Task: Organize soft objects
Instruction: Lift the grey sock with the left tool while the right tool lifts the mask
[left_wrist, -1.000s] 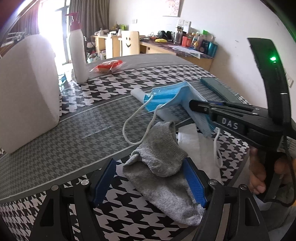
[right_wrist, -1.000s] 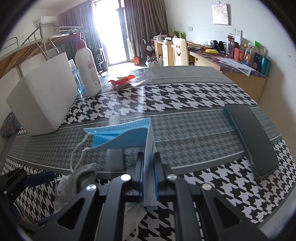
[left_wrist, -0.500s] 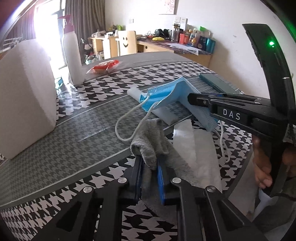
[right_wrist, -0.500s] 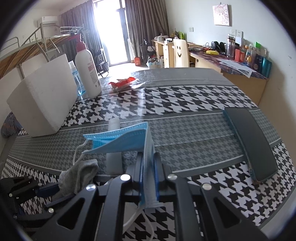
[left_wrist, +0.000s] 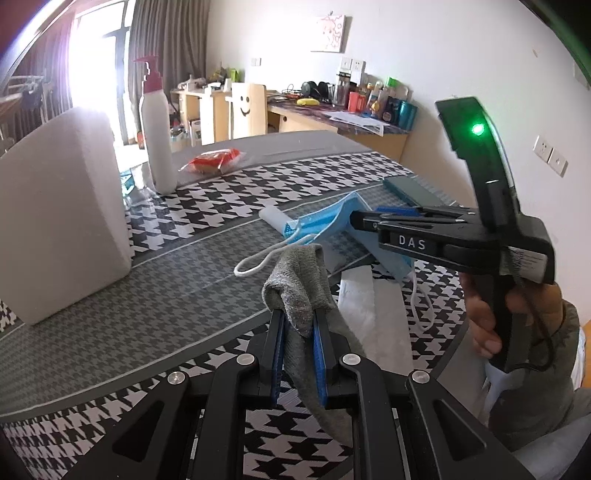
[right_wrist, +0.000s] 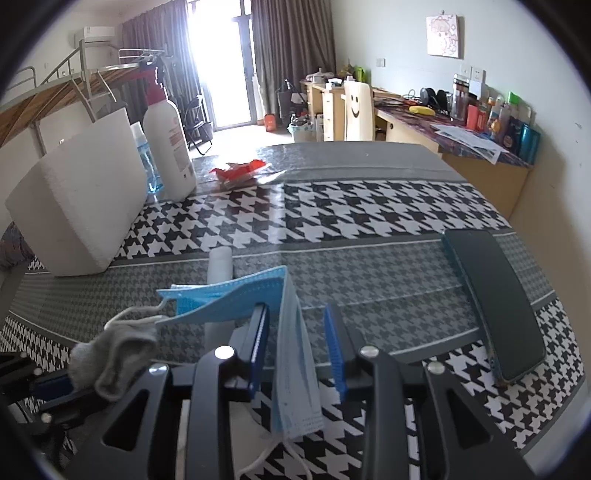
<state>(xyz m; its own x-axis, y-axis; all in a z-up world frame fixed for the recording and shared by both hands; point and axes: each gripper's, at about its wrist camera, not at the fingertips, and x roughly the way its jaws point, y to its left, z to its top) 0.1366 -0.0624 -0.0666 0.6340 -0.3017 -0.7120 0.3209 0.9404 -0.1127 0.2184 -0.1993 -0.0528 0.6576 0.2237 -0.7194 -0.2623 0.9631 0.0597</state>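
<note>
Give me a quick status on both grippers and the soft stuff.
Left gripper shut on grey sock. Right gripper just opened, blue face mask loose between jaws. Nothing blocking.

Light source: daylight is admitted through the window (right_wrist: 221, 70) beyond the table's far edge; the glass is blown out white.
Glare: a pale streak is reflected on the table (right_wrist: 369, 206) top toward its far edge.
Shadows: soft, cast toward the near edge.
Distortion: strong fisheye bending and dark vignetting are seen at all corners.
Focus: both views are rendered sharp; distant clutter is slightly soft.
</note>
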